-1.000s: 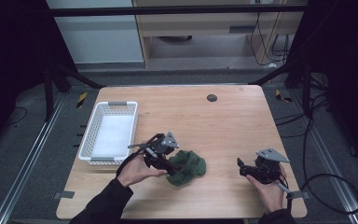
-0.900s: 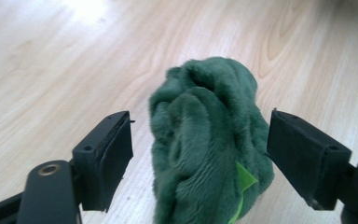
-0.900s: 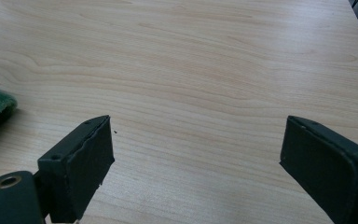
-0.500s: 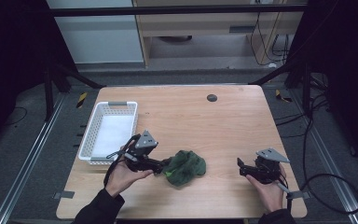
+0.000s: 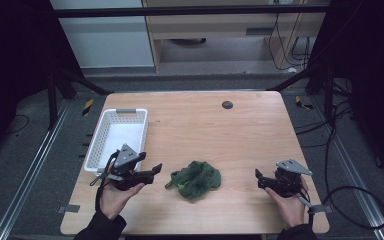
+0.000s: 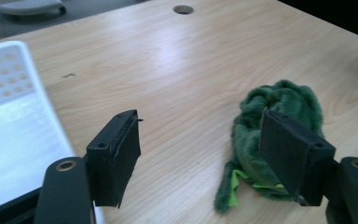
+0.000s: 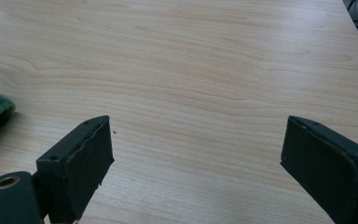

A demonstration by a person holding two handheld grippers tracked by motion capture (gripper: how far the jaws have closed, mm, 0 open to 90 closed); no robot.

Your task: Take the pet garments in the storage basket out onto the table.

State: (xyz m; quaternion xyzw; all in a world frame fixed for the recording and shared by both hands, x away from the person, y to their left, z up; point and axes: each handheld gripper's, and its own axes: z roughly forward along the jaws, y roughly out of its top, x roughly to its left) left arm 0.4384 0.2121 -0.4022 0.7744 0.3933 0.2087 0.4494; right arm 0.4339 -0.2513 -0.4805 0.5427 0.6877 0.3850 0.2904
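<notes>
In the high view, the green cloth (image 5: 196, 178) is seen low centre, just right of the empty, slightly narrowing left gripper (image 5: 155, 170); the gaping right gripper (image 5: 258, 178) is farther off.

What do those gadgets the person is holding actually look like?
Each tool, the left tool and the right tool, is black with two flat rectangular jaws, a grey three-cornered plate on top and a trailing black cable. The person wears dark sleeves.
</notes>
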